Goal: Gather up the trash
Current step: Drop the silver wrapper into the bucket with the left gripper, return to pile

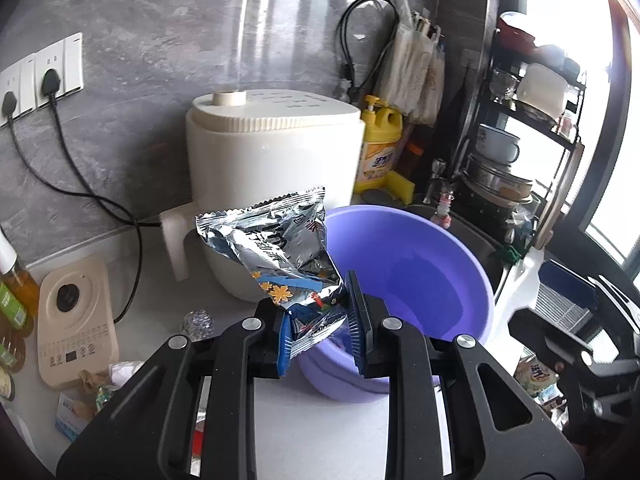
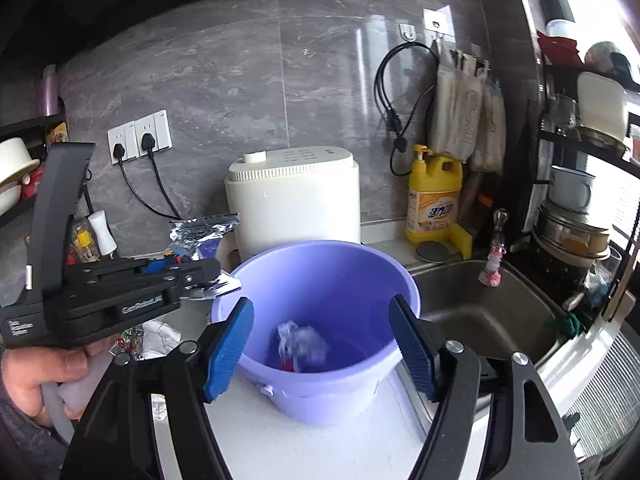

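My left gripper (image 1: 316, 320) is shut on the lower end of a crumpled silver and blue snack wrapper (image 1: 276, 248), which sticks up over the near left rim of a purple bucket (image 1: 460, 256). In the right wrist view this gripper (image 2: 208, 276) comes in from the left, held by a hand, with the wrapper (image 2: 200, 232) beside the bucket's rim (image 2: 320, 246). My right gripper (image 2: 320, 308) stands open over the bucket with nothing between its blue pads (image 2: 230, 344). A blurred white and red piece of trash (image 2: 302, 344) is inside the bucket.
A white appliance (image 1: 276, 140) stands behind the bucket, with a yellow detergent bottle (image 2: 434, 200) and a steel sink (image 2: 480, 312) to its right. A dish rack (image 1: 532, 140) fills the far right. A cream device (image 1: 76, 320) and loose scraps (image 2: 160, 336) lie on the left counter.
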`<state>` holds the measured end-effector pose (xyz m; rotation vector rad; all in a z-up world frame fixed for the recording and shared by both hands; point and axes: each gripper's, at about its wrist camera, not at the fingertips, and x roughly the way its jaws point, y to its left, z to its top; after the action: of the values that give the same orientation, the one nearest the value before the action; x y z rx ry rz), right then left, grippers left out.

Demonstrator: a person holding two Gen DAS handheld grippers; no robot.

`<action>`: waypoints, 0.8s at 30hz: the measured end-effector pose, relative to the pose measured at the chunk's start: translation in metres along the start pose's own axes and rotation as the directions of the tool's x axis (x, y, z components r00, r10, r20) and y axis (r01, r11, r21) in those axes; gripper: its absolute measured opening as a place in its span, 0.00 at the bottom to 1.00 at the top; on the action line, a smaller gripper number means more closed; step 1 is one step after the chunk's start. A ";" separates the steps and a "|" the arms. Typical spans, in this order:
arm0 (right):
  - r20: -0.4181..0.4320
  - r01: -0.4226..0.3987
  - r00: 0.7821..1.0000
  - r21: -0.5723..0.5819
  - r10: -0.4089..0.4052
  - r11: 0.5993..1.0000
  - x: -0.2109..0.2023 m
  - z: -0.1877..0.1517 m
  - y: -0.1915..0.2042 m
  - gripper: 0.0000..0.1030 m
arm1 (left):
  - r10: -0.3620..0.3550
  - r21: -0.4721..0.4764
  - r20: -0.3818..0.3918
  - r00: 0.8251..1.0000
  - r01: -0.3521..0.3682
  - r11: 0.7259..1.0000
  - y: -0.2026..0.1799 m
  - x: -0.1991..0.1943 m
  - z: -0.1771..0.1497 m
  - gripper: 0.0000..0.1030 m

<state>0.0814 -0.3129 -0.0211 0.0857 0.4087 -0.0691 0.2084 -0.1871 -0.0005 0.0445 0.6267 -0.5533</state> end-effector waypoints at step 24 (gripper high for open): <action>0.027 0.025 0.999 0.035 -0.025 0.999 -0.020 -0.009 0.021 0.92 | 0.127 -0.075 0.080 0.989 -0.121 0.990 0.046 -0.058 -0.013 0.93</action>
<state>0.0611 -0.2904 -0.0200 0.1137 0.3811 -0.1019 0.1857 -0.1174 0.0168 -0.0061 0.5562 -0.4106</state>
